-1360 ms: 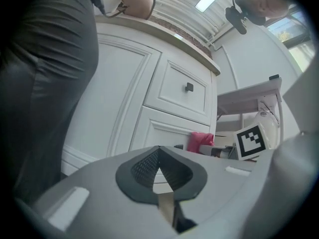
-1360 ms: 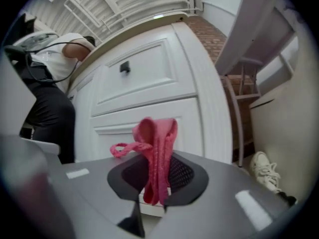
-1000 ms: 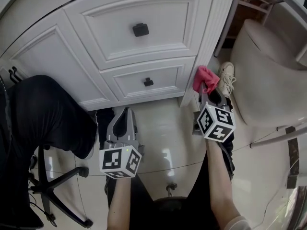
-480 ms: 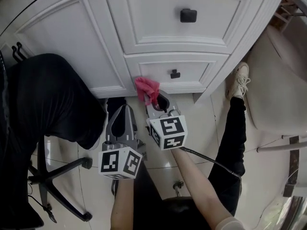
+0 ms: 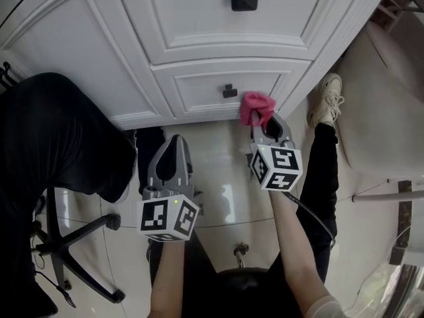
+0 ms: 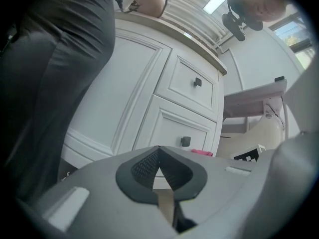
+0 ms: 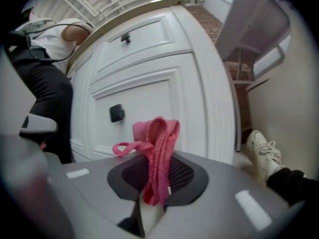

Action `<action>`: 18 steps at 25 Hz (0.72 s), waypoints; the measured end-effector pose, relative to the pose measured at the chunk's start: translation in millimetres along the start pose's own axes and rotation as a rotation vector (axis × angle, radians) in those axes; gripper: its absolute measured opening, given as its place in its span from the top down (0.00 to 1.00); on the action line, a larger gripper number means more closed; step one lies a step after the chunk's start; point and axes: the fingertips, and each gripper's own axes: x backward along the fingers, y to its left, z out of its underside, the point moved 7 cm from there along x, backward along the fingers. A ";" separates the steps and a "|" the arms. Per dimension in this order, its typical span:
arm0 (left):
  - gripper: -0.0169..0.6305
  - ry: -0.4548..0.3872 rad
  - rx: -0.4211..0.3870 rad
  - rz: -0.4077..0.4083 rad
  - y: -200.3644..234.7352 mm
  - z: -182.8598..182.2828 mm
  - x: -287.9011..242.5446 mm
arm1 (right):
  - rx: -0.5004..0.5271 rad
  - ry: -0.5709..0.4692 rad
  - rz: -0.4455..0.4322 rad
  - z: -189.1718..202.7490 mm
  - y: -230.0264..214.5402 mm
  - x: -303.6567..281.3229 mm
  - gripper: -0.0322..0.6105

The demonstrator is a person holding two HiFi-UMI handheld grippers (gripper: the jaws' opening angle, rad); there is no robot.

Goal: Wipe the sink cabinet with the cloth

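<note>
Two drawers (image 5: 199, 18) with black square knobs front the white sink cabinet (image 5: 99, 52), which fills the head view from 10 to 1 o'clock above a glossy pale tile floor (image 5: 225, 171). The right gripper (image 5: 265, 121) clamps the pink cloth (image 5: 255, 106), held at the lower drawer's right corner, at 3 o'clock of its knob (image 5: 229, 91). The left gripper (image 5: 173, 152) hangs over the floor, jaws together on nothing. A white shoe (image 5: 324, 98) lies at 2 o'clock, a chair base (image 5: 66, 244) at 8 o'clock
</note>
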 end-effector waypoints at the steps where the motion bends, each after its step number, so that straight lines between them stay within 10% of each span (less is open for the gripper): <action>1: 0.95 0.000 0.001 0.008 -6.2 1.4 -2.2 | -0.016 0.002 0.033 -0.9 -17.3 4.8 0.85; 9: 0.95 -0.002 -0.078 0.123 -60.0 -8.6 -25.6 | 0.022 0.019 0.079 -7.0 -49.8 20.2 0.85; 18: 0.95 0.008 -0.095 0.096 -82.5 -9.6 11.0 | 0.036 -0.100 -0.011 -63.2 18.6 108.5 0.85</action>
